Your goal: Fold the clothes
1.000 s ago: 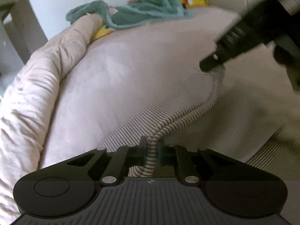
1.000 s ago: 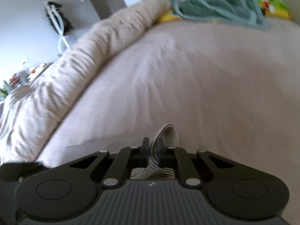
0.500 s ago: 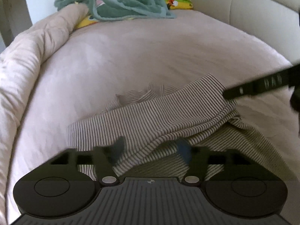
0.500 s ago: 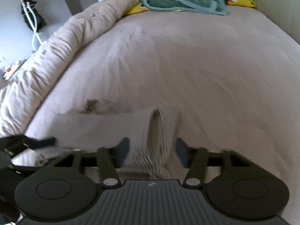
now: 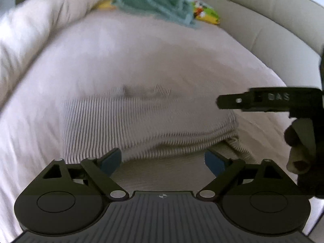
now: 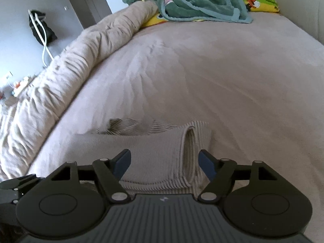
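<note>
A grey-and-white striped garment lies folded over on the pinkish bed sheet, just beyond my left gripper, which is open and empty. In the right wrist view the garment lies under and ahead of my right gripper, also open and empty, with a raised fold between the fingers. The right gripper also shows from the side in the left wrist view, above the garment's right end.
A rolled beige duvet runs along the left side of the bed. A green blanket and a cartoon-print pillow lie at the far end. A padded cream headboard borders the right side.
Both grippers were shut on the striped garment one second ago. Both have opened and let go, and the garment now lies on the bed.
</note>
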